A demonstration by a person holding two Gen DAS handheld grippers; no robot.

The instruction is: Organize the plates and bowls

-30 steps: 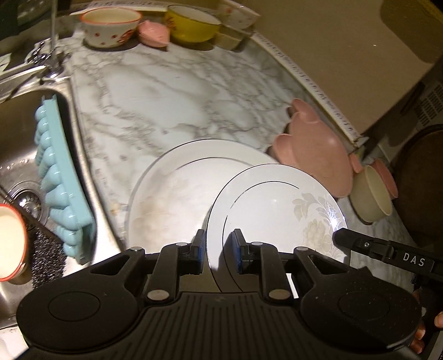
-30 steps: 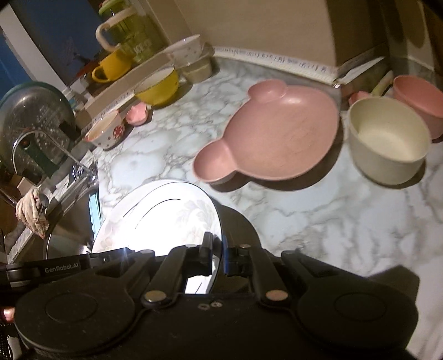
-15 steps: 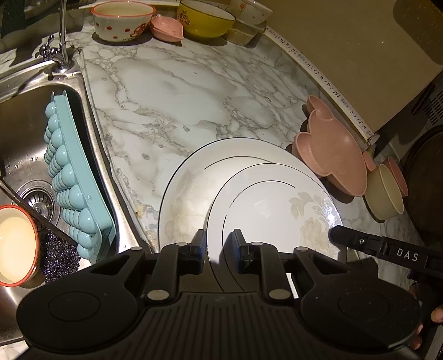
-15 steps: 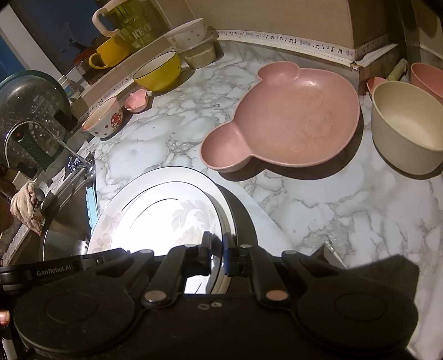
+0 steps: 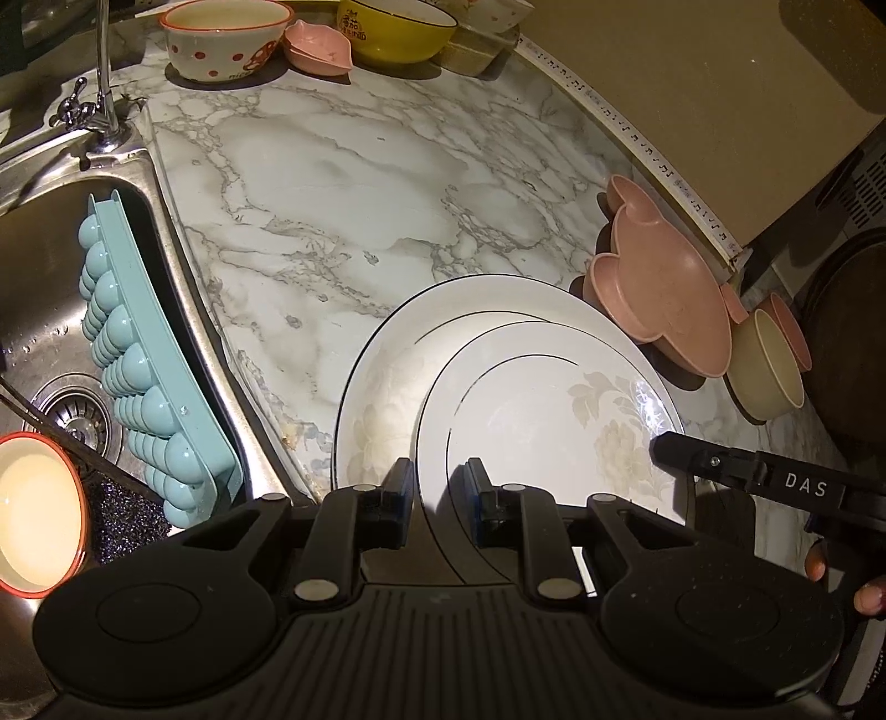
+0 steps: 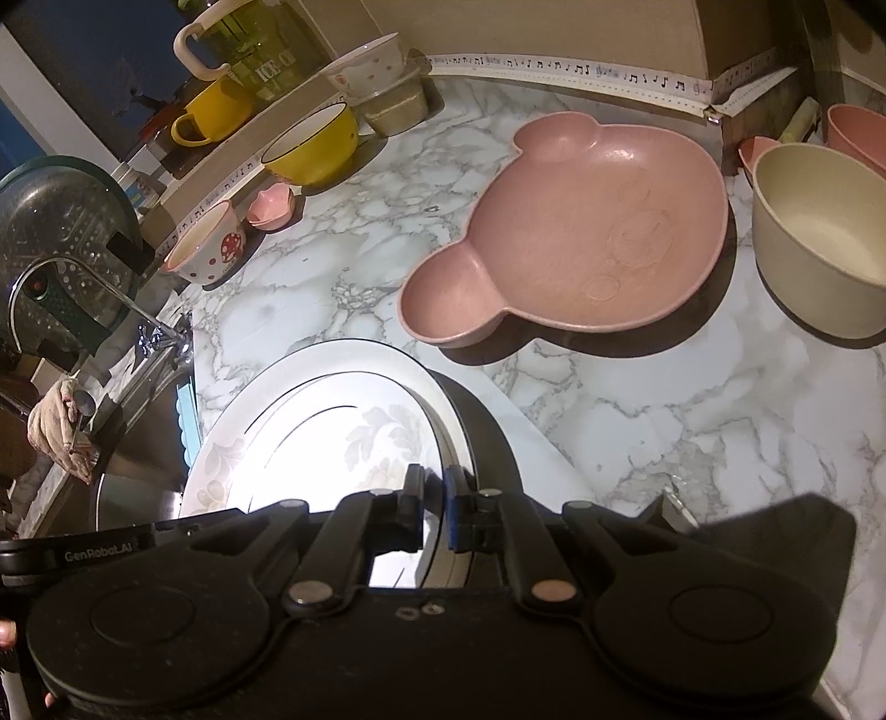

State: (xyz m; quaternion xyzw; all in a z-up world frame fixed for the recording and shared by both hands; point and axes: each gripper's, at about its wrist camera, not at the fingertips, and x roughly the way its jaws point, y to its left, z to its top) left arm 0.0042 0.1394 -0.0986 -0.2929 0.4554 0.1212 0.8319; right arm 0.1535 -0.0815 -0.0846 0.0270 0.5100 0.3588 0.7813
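Note:
A small white floral plate (image 5: 542, 421) is held above a larger white plate (image 5: 382, 387) that lies on the marble counter (image 5: 354, 183). My left gripper (image 5: 437, 487) has its jaws on either side of the small plate's near rim. My right gripper (image 6: 434, 501) is shut on the small plate's (image 6: 343, 443) right rim, with the larger plate (image 6: 232, 443) under it. A pink bear-shaped dish (image 6: 576, 243) and a cream bowl (image 6: 819, 238) sit to the right.
A steel sink (image 5: 50, 310) on the left holds a blue tray (image 5: 138, 382) and a red-rimmed bowl (image 5: 33, 515). A mushroom bowl (image 5: 221, 39), small pink dish (image 5: 318, 50) and yellow bowl (image 5: 398, 27) line the back wall.
Both grippers and the small plate have moved right and back over the larger plate. The grips look unchanged.

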